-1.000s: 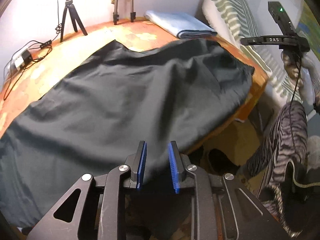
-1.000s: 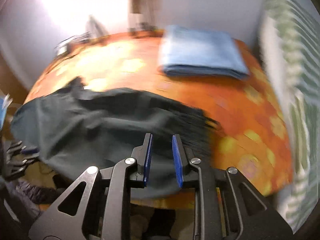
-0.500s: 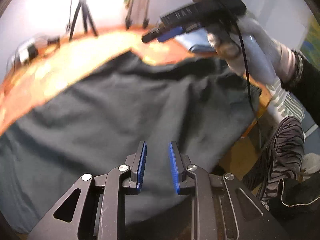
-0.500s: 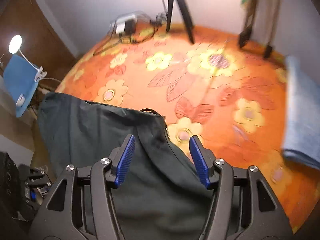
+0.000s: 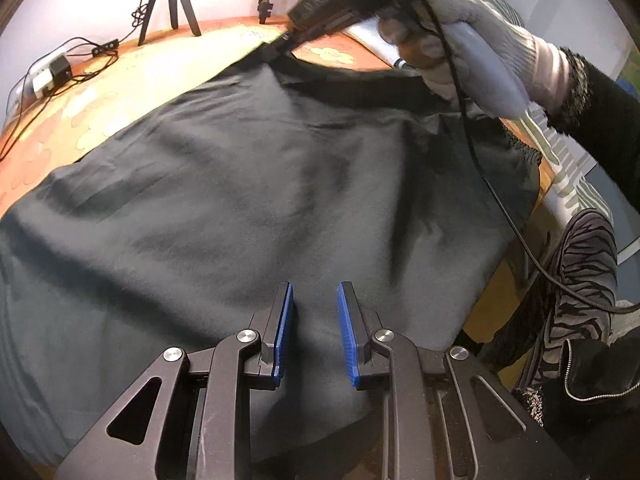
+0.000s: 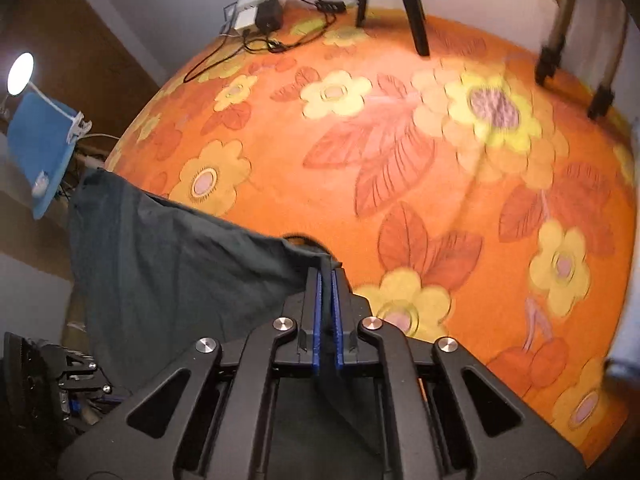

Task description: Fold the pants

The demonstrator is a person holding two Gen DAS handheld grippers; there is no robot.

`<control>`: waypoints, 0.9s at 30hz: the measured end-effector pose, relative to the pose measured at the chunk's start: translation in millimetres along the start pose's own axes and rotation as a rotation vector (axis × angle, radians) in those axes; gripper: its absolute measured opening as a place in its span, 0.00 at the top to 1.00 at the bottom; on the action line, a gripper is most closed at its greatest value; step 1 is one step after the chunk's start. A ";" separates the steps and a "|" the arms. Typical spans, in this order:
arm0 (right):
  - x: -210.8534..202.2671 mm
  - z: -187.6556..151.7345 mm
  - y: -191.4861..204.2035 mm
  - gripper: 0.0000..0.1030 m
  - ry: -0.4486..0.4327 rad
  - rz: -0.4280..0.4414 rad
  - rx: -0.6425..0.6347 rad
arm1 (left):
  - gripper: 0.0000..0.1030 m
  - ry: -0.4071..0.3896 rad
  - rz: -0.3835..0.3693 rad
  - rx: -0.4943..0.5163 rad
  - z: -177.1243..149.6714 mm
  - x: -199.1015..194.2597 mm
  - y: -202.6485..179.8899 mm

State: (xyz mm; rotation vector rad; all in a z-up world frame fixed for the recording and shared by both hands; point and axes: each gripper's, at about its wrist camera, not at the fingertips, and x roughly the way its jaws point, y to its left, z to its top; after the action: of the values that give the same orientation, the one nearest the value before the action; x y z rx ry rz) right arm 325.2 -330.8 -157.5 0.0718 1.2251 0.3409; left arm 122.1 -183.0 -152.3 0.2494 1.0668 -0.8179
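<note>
Pants (image 5: 248, 208) lie spread over the orange floral tablecloth (image 6: 400, 140), far edge pinched in the right gripper (image 6: 327, 280), whose jaws just closed on the cloth. Left gripper (image 5: 314, 300) hovers above the near edge w/ pads apart, nothing between. Tripod (image 5: 170, 4) stands at the back

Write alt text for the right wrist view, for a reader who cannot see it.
The right gripper, its blue fingers closed, pinches the far edge of dark pants spread over an orange floral tablecloth. Beyond stand black tripod legs and a tangle of cables with a power adapter.
</note>
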 end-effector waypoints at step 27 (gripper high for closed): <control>-198.8 -308.0 -148.5 0.42 -0.160 -0.276 0.748 | 0.79 -0.038 0.010 0.099 25.3 2.1 -48.0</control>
State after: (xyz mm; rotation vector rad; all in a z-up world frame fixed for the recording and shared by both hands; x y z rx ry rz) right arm 12.3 -569.4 -117.6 0.5571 1.1301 -0.3710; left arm 106.2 -231.0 -132.4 0.3212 0.9906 -0.8647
